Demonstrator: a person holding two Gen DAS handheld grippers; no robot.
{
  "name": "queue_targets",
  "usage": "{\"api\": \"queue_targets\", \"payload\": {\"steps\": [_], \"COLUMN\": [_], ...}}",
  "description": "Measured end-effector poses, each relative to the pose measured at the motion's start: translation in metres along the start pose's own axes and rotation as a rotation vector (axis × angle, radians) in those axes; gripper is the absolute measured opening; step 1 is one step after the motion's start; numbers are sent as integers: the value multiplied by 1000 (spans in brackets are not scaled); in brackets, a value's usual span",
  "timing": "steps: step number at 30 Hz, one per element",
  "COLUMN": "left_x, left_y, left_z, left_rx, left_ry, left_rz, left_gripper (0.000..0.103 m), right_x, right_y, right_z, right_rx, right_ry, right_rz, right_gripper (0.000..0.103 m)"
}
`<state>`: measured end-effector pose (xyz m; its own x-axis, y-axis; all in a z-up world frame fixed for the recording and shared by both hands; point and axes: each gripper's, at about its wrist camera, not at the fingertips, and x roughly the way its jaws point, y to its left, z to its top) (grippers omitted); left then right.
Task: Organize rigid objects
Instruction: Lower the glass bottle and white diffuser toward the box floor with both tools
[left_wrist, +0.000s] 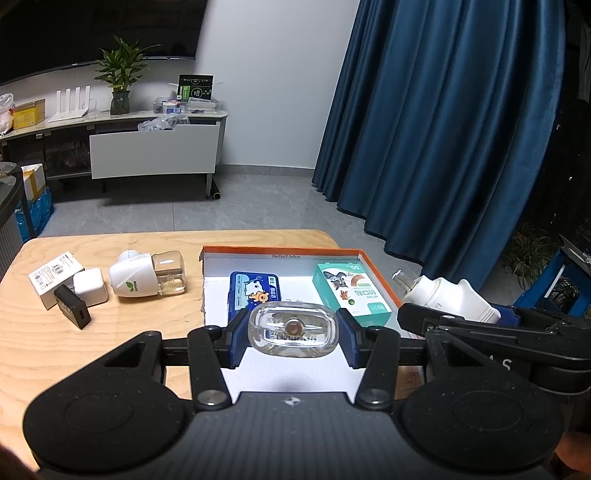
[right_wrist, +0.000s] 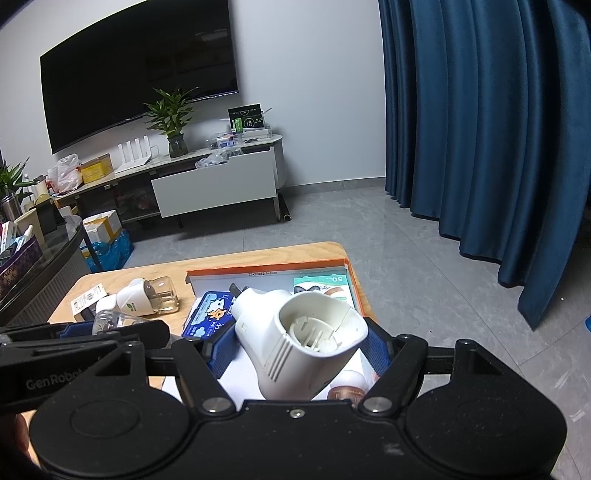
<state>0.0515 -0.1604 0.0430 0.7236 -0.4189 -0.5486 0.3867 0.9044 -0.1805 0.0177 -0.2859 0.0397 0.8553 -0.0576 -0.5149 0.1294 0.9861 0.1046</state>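
Left wrist view: left gripper (left_wrist: 293, 334) clamps a clear glass bottle (left_wrist: 293, 329) between its blue pads, bottle's base toward the camera, held above the near part of the orange-rimmed box (left_wrist: 380, 275). Ahead of the claw, inside the box: a blue carton (left_wrist: 255, 293) just beyond the bottle, a teal carton (left_wrist: 349, 291) ahead and to the right. Well to the left of the claw, out on the wooden table (left_wrist: 110, 332): a white plug-in unit with its bottle attached (left_wrist: 146, 277), a small white cube (left_wrist: 90, 287), a black adapter (left_wrist: 72, 306), a white labelled box (left_wrist: 50, 277). Right of the claw, the other gripper comes in holding a white plug-in heater (left_wrist: 448, 299).

Right wrist view: right gripper (right_wrist: 295, 345) holds the white plug-in heater (right_wrist: 295, 339), open socket end facing the camera, plug prongs pointing away, over the box (right_wrist: 266, 271). Socket is empty, so heater and bottle are two separate parts, one per claw. Blue carton (right_wrist: 212, 314) sits ahead-left of this claw, teal carton (right_wrist: 321, 286) ahead, partly hidden. Left gripper is just beside on the left with the bottle (right_wrist: 110, 318).

Progress, judged: two cartons boxed, two parts in hand above the box, not yet set down. Four items left on the table. Roughly a third done.
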Motion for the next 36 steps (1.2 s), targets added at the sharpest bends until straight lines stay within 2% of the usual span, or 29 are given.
{"api": "queue_targets", "payload": {"steps": [36], "left_x": [2], "left_y": [1], "left_z": [-3], "left_rx": [-1], "left_ry": [14], "left_rz": [-3], "left_gripper": [50], "right_x": [9], "right_y": [3], "right_z": [-10], "right_rx": [0], "right_ry": [14], "right_rz": [-6], "right_gripper": [84]}}
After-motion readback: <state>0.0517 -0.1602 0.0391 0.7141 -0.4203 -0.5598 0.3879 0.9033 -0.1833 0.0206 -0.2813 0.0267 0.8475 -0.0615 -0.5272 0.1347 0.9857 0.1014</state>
